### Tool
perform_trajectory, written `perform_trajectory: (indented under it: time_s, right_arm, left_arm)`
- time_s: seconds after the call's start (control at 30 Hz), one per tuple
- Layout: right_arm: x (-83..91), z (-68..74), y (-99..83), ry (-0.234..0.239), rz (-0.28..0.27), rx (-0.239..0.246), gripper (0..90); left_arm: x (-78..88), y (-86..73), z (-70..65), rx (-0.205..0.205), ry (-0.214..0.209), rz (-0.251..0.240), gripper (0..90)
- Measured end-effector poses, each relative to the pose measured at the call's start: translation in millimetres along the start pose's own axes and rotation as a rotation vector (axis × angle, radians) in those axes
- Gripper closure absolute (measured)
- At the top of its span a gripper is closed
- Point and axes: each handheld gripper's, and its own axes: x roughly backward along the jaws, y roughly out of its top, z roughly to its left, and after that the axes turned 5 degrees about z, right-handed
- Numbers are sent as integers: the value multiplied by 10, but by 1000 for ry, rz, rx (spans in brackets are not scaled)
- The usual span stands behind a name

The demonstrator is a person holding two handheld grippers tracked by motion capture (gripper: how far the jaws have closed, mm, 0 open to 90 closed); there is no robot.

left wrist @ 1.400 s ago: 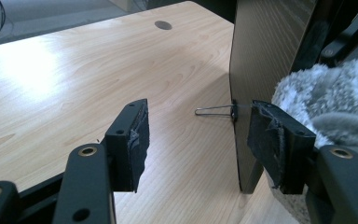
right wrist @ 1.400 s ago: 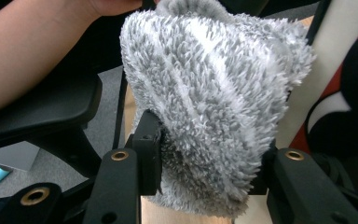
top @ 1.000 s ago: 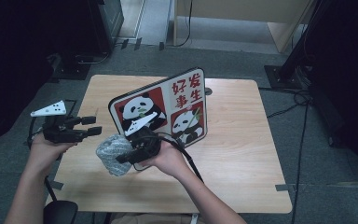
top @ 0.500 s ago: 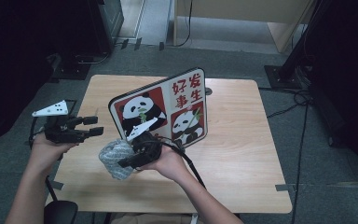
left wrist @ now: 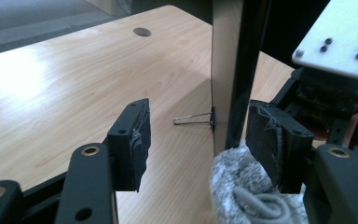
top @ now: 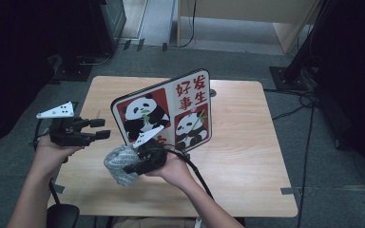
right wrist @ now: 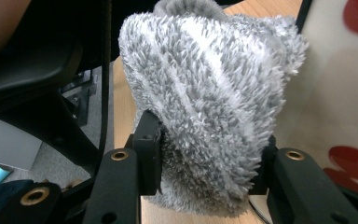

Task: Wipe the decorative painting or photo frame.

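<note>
Sock bundle point(right wrist: 209, 88) clamped between right gripper point(right wrist: 205, 158) jaws; left gripper point(left wrist: 205, 140) jaws apart, empty, bundle just beside.

sock point(top: 120, 164) before panda board point(top: 166, 116), on table point(top: 247, 142)

Four red Chinese characters, 好发事生, are read in two columns on the upper right white field of the upright rectangular panda-printed sign board point(top: 171, 111) standing on the tabletop point(top: 247, 142). No other lettering is legible.
</note>
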Motion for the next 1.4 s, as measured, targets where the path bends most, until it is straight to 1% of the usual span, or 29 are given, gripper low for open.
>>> perform_trajectory:
  time_s: [0.13, 0.17, 0.23, 0.3, 0.6, 0.67, 0.77, 0.83, 1.0, 1.07, 1.13, 1.17, 1.4]
  right_arm:
    - [-25, -11, -46, 3, 5, -4, 592]
    - [-35, -20, -70, 3, 7, -5, 592]
    - [-42, -24, -86, 4, 9, -9, 592]
    - [-51, -29, -105, 6, 9, -9, 592]
    - [-121, -51, -228, 7, 24, -11, 592]
    - [-131, -58, -254, 10, 23, -14, 593]
    - [-142, -69, -294, 10, 25, -14, 592]
    - [-148, -71, -318, 11, 25, -15, 593]
    - [-176, -86, -370, 18, 25, -23, 592]
    - [-186, -91, -388, 22, 31, -27, 592]
    - [-198, -98, -413, 26, 41, -31, 592]
    - [-199, -100, -421, 28, 42, -33, 593]
    - [-203, -110, -448, 34, 37, -33, 593]
  left_arm:
    - [-22, 19, -30, -10, -10, 2, 409]
    - [-43, 35, -57, -14, -18, 1, 410]
    - [-49, 40, -66, -16, -22, 2, 415]
    - [-65, 55, -89, -21, -36, 0, 422]
    - [-130, 94, -164, -31, -58, 7, 454]
    - [-150, 99, -178, -27, -64, 2, 466]
    - [-188, 105, -207, -35, -59, 3, 473]
    - [-221, 113, -224, -39, -48, 16, 467]
    - [-298, 114, -224, -21, -41, 24, 475]
    - [-316, 115, -220, -3, -35, 21, 520]
    - [-335, 121, -210, 40, -56, 23, 580]
    - [-343, 125, -210, 48, -54, 22, 594]
    - [-419, 134, -218, 44, -65, 29, 634]
